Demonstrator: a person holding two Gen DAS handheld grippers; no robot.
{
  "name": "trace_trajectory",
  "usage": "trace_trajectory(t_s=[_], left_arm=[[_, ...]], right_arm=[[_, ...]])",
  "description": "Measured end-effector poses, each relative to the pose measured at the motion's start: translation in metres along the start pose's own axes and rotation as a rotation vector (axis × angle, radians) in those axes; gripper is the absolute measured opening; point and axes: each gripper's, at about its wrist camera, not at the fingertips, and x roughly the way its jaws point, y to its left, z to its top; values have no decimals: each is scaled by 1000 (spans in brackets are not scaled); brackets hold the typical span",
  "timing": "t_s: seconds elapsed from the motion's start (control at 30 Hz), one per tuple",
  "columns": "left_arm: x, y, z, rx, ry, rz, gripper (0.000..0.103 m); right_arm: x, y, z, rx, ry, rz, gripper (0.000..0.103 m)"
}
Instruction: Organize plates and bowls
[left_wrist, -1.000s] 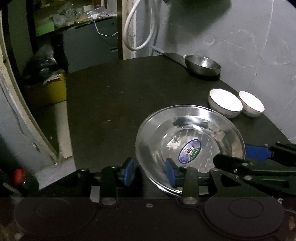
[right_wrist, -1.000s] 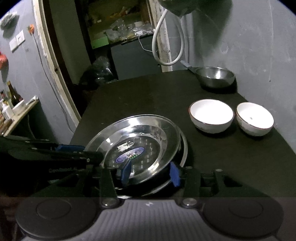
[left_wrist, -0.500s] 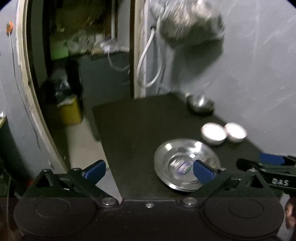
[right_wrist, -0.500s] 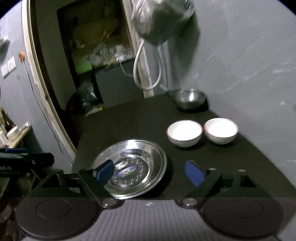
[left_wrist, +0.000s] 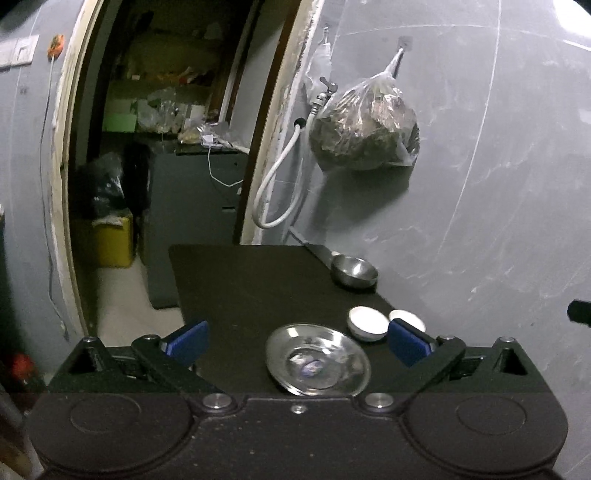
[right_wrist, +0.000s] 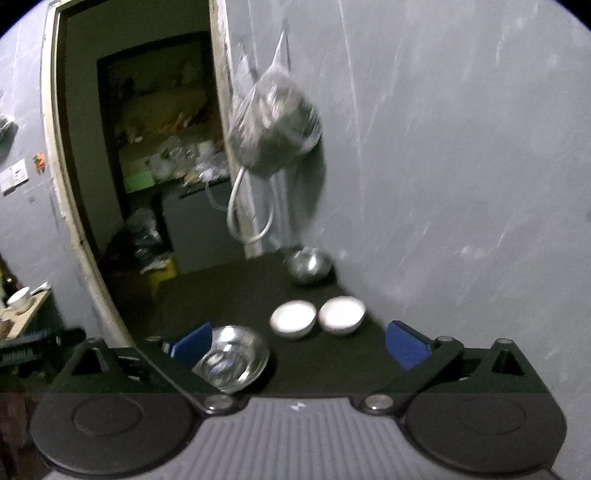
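Observation:
A shiny steel plate (left_wrist: 317, 360) with a sticker in its centre lies flat near the front of the black table (left_wrist: 240, 288). Behind it to the right stand two white bowls (left_wrist: 365, 323) (left_wrist: 410, 319), and a steel bowl (left_wrist: 354, 271) sits by the wall. My left gripper (left_wrist: 297, 343) hangs open above and well back from the plate, with nothing between its fingers. In the blurred right wrist view, the plate (right_wrist: 232, 363), the white bowls (right_wrist: 293, 319) (right_wrist: 341, 315) and the steel bowl (right_wrist: 308, 264) lie far below my right gripper (right_wrist: 299, 345). Its jaws are opening wide and hold nothing.
A filled plastic bag (left_wrist: 365, 129) hangs on the grey wall above the table, beside a looped white hose (left_wrist: 273, 192). Left of the table a doorway opens onto a cluttered room with a yellow bin (left_wrist: 112, 240). A side table with a cup (right_wrist: 20, 299) stands far left.
Both grippers let go of the steel plate's rim, opened wide, and pulled up and back from the table. The plate now lies small and free on the table.

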Motion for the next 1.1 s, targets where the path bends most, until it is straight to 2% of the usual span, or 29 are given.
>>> trace_trajectory(t_s=[0.17,0.23,0.3,0.43,0.53,0.6,0.7,0.83,0.93,1.1], left_arm=[[-3,-16,5,41,0,-37,102],[-7,-21,16,73,-13,-55,102],[-11,-25,34,102,-32,-75,102],[-13,-33,82,130,-56,-47,102],[-2,-39,113,140,-3,-2,102],[14,-43,127,135,39,31,102],[40,-47,139,112,86,83,102],[84,-58,154,93,134,121,102],[132,-69,168,68,163,164,102],[204,-83,194,-35,137,177,102]], right_arm=[[-15,12,24,-117,-51,-12,103],[-22,15,41,-148,-70,11,103],[-29,17,66,-155,-78,74,103],[-34,13,124,-165,-90,139,103],[-25,5,170,-187,-107,186,103],[-7,0,192,-194,-96,192,103],[36,-9,205,-216,-95,161,103],[120,-28,198,-164,-13,210,103],[182,-32,183,-172,41,199,103],[250,-23,179,-160,38,232,103]])
